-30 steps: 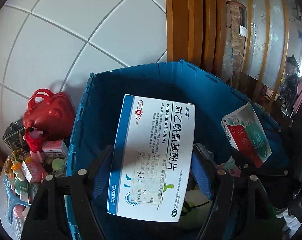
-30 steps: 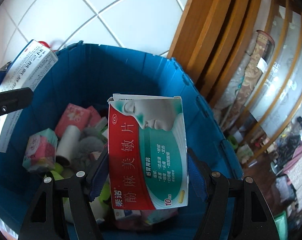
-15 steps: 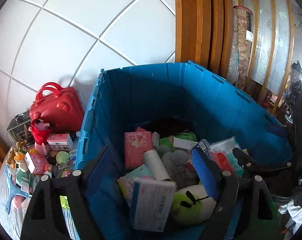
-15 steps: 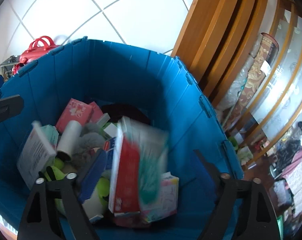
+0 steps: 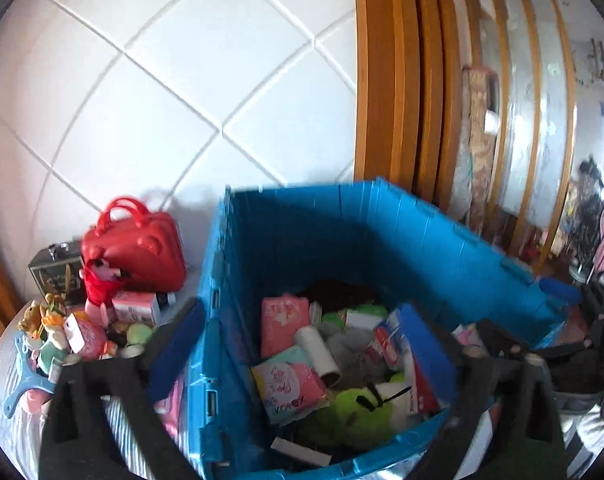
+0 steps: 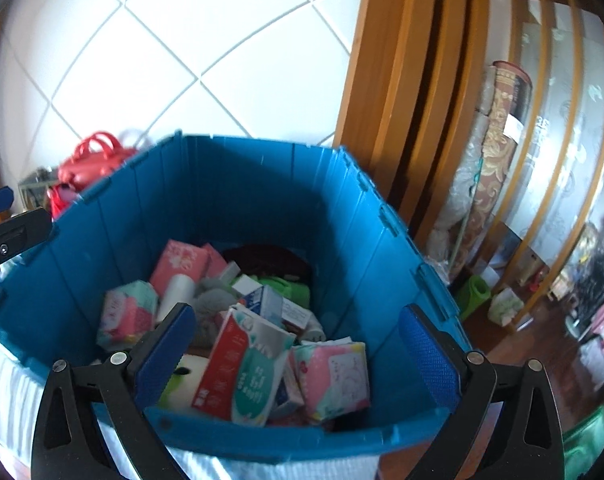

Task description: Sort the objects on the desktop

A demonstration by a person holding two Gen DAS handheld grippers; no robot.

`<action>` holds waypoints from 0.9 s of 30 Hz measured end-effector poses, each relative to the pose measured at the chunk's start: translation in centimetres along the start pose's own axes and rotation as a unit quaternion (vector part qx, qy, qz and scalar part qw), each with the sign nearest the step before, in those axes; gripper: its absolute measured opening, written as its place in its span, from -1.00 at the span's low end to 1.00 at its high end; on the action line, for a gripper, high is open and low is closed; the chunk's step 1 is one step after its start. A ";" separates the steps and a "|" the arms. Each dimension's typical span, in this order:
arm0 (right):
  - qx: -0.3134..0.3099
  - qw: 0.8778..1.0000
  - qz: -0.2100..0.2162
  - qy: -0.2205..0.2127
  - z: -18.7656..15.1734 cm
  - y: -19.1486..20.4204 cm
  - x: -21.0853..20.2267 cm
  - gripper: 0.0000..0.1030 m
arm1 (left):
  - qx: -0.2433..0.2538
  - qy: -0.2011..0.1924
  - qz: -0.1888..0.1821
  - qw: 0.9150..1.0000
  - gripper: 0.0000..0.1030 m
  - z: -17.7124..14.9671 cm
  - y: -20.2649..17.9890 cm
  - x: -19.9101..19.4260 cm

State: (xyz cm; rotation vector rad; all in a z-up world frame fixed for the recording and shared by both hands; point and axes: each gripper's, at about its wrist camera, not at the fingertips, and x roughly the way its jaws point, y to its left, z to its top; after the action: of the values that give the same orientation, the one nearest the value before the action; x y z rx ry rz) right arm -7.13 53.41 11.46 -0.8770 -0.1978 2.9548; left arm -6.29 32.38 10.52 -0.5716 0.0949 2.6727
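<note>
Left fingers: left gripper (image 5: 302, 354) spread wide, jaws have just been opening; nothing between the blue pads, one pad outside the bin wall, the other over the contents.
Right fingers: right gripper (image 6: 298, 356) spread wide, jaws have just been opening; nothing pressed between the pads, boxes lie below in the gap.
Bin: blue crate (image 6: 114, 216) on a striped white cloth (image 6: 6, 396), beside a white tiled wall (image 5: 142, 100).
Red-and-green medicine box: lying tilted on the heap inside the crate (image 6: 242, 376), near the front wall, clear of both pads.
White-and-blue tablet box: cannot pick it out with certainty; a white-and-blue carton (image 6: 264, 304) lies deeper in the heap.
Other contents: pink tissue pack (image 5: 282, 324), white roll (image 5: 318, 350), pink-and-mint pad pack (image 5: 290, 384), green plush toy (image 5: 362, 404), grey fuzzy item (image 5: 350, 350); all inside the crate, piled and touching.
Outside the crate, left side: red toy handbag (image 5: 134, 252) against the wall; small toys and packets (image 5: 70, 328) clustered on the cloth in front of it.
Background: wooden door frame (image 6: 394, 80) right of the wall, rolled rug (image 6: 498, 140) leaning beyond it.
</note>
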 end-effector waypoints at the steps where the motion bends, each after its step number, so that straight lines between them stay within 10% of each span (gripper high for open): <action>1: 0.004 1.000 0.002 -0.008 -0.2 0.0 -0.6 0.99 | -0.001 -0.015 0.003 1.000 0.99 0.0 0.0 -0.7; 6: 0.018 0.999 0.012 -0.024 -0.7 0.4 -2.1 0.99 | 0.011 -0.019 0.050 0.999 1.00 -0.4 -0.4 -1.4; 12: 0.025 0.999 0.019 -0.013 -1.2 1.1 -2.5 0.99 | -0.009 0.043 0.020 0.999 0.99 -1.1 0.6 0.2; 27: 0.029 0.999 0.017 0.000 -1.0 1.2 -1.8 0.99 | -0.011 0.040 0.039 0.998 0.99 -1.8 0.9 -0.3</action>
State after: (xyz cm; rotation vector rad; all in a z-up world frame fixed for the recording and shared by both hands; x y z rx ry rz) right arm -5.07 52.19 11.40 -0.8832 -0.0963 2.9747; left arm -5.75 31.17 9.02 -0.6959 0.1114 2.7290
